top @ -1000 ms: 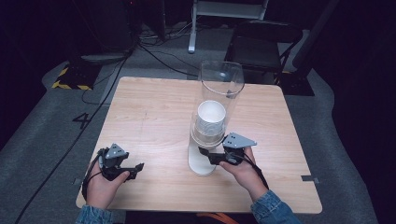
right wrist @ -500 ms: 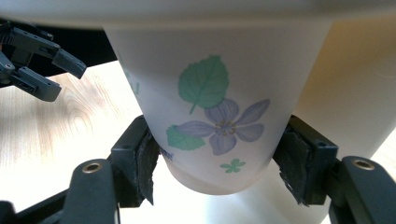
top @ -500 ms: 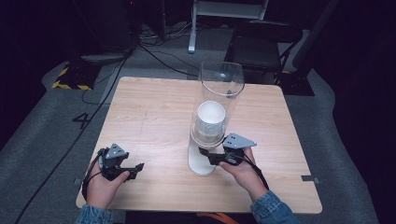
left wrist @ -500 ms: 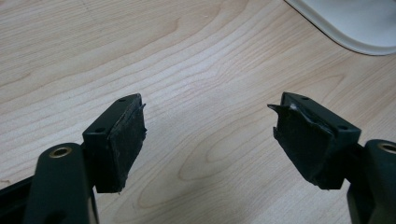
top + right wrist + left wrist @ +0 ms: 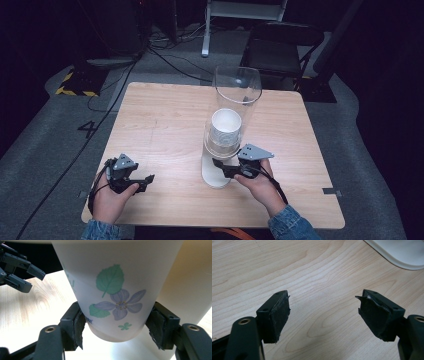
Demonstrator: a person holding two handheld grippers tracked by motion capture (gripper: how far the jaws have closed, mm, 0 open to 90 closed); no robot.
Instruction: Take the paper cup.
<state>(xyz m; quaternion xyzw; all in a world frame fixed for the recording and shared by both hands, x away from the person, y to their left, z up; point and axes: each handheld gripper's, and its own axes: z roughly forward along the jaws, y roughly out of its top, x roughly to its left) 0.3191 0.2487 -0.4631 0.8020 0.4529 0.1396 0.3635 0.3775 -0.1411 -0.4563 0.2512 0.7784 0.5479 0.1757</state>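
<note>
The white paper cup with the green-leaf and purple-flower print (image 5: 117, 292) sits dead centre of the right gripper view, pinched near its base by our right tongs (image 5: 117, 331). In the high view it's mid-frame, apparently atop a white stack (image 5: 216, 172) under a tall clear glass cylinder (image 5: 235, 107). Left tongs (image 5: 323, 315) gape empty over the light wooden desk (image 5: 165, 125), lower left. We'd guess we're mid-grab; next comes a steady lift without crushing it.
</note>
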